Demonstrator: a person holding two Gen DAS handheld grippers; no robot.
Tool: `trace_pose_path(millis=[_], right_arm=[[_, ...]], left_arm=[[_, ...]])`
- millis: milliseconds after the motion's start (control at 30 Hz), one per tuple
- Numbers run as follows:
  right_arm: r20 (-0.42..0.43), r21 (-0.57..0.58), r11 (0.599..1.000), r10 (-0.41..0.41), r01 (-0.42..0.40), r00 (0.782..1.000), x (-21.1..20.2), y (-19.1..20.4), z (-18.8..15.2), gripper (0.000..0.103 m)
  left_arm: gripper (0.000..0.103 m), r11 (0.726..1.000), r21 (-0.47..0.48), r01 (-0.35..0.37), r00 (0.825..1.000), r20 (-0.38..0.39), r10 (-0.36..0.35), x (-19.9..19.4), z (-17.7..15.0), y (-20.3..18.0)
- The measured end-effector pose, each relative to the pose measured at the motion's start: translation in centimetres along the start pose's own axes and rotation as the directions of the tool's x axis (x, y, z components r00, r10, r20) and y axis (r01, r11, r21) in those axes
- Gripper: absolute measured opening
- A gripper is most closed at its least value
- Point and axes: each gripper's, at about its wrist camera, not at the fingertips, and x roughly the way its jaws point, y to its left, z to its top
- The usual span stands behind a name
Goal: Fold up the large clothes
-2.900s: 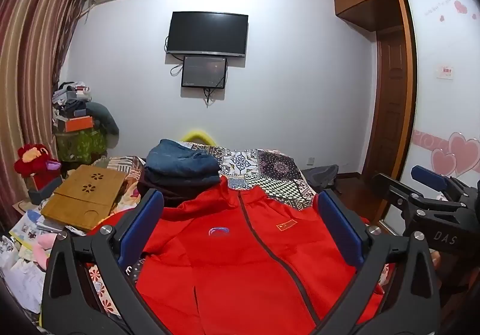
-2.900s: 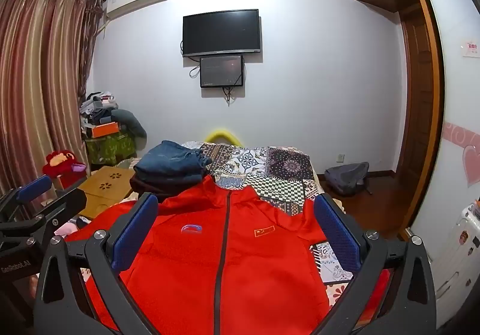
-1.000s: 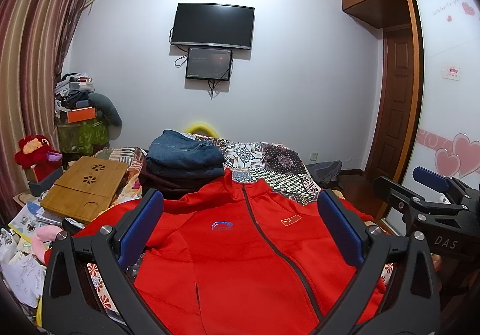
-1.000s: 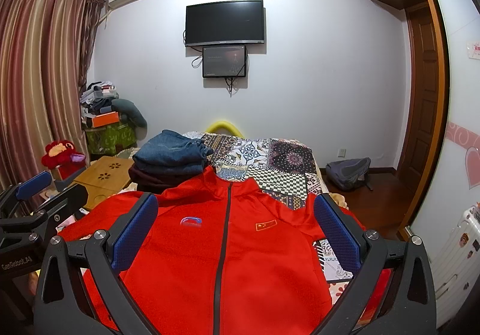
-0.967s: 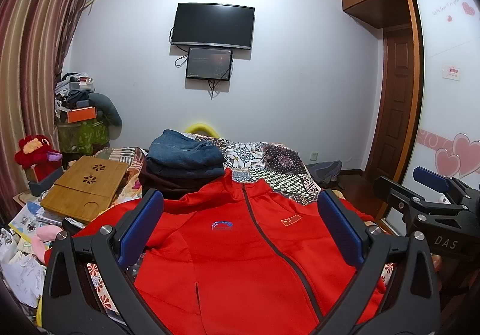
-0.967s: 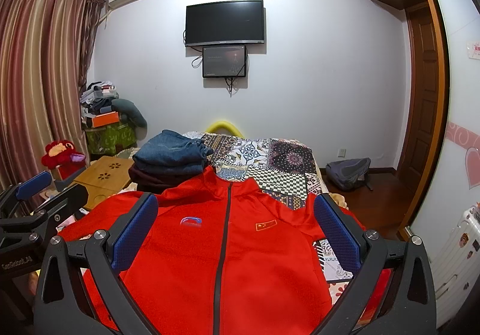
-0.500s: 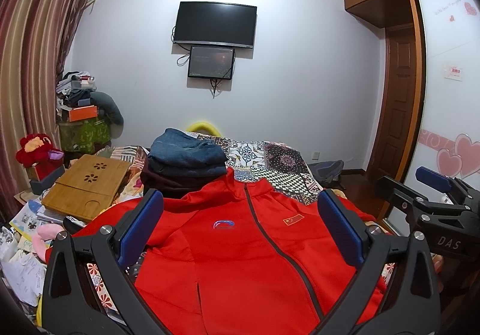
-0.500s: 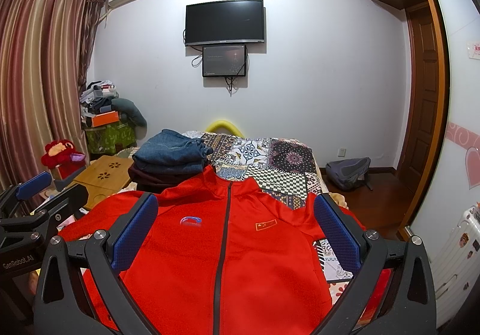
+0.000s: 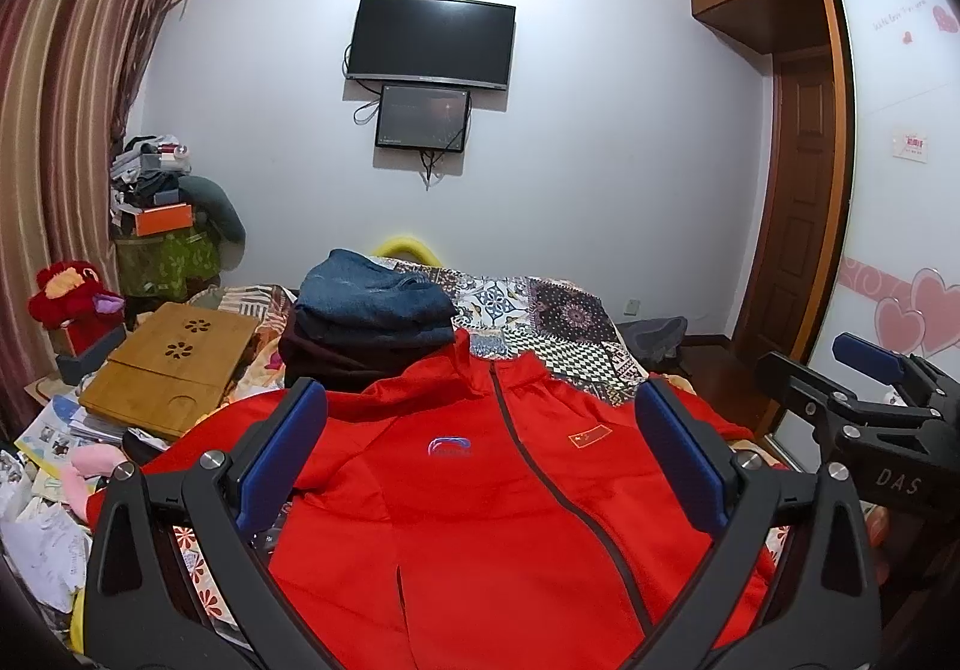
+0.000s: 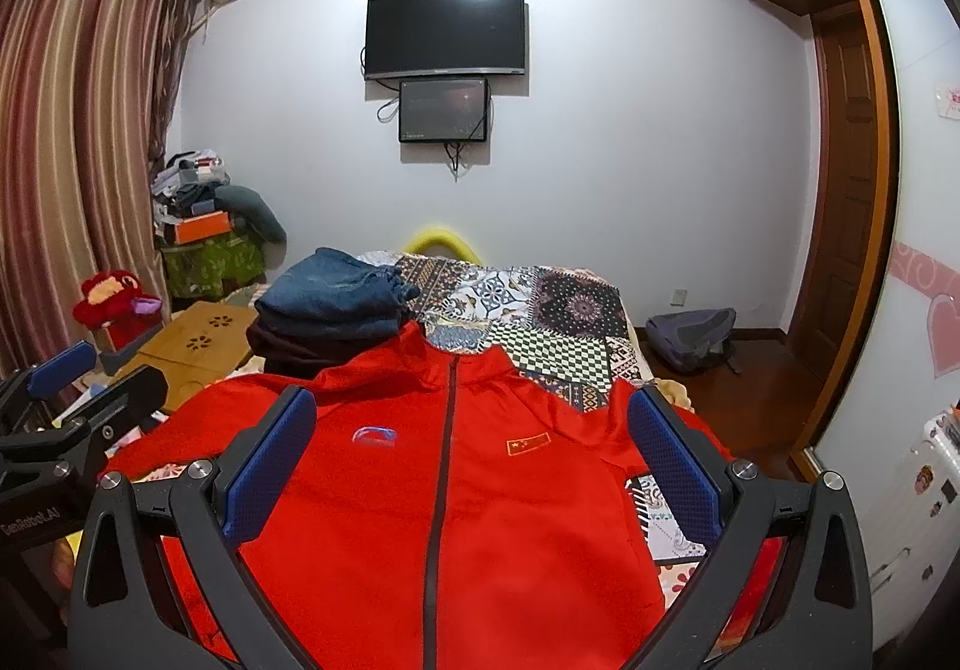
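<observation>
Red jacket laid flat on patterned bed cover, zipped, collar twd folded clothes stack. Left gripper & right gripper held above it, both spread wide, nothing gripped.

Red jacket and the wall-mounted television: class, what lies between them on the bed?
In the right wrist view, a stack of folded dark clothes and the patchwork bedspread lie between the red jacket and the television.

One red zip jacket, one stack of folded clothes, two wall screens, two grippers, one backpack.
</observation>
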Motion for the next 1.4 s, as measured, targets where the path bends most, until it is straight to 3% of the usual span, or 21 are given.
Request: trace_pose_path(millis=[300, 500, 700, 867, 1033, 1300, 1400], right_arm=[[-0.043, -0.014, 1.000, -0.028, 0.028, 0.999, 2.1, 0.6, 1.0, 0.103], [-0.076, -0.035, 0.999, -0.030, 0.028, 0.997, 4.6, 0.8, 1.7, 0.103], [-0.134, -0.060, 0.998, -0.031, 0.023, 0.991, 7.8, 0.8, 2.1, 0.103], [-0.204, -0.066, 0.998, -0.026, 0.013, 0.979, 11.1, 0.6, 2.0, 0.103], [-0.304, -0.062, 0.998, -0.011, -0.008, 0.953, 14.5, 0.8, 1.0, 0.103], [-0.464, -0.033, 0.999, 0.016, -0.036, 0.885, 18.7, 1.0, -1.1, 0.103], [-0.495, -0.022, 0.999, 0.019, -0.035, 0.869, 19.7, 0.8, -1.6, 0.103]], left_arm=[[0.103, 0.999, -0.019, -0.038, 0.999, -0.018, 0.038, 2.5, 1.3, 2.8], [0.103, 0.993, -0.037, -0.115, 0.993, -0.036, 0.113, 5.1, 2.6, 6.2], [0.103, 0.977, -0.111, -0.180, 0.980, -0.104, 0.169, 8.4, 2.8, 10.7], [0.103, 0.950, -0.162, -0.266, 0.955, -0.178, 0.237, 11.3, 1.7, 14.7], [0.103, 0.910, -0.233, -0.343, 0.917, -0.292, 0.271, 14.1, -0.6, 19.2], [0.103, 0.812, -0.414, -0.411, 0.836, -0.525, 0.156, 18.1, -7.5, 27.0], [0.103, 0.757, -0.502, -0.418, 0.816, -0.574, 0.070, 18.7, -10.4, 29.3]])
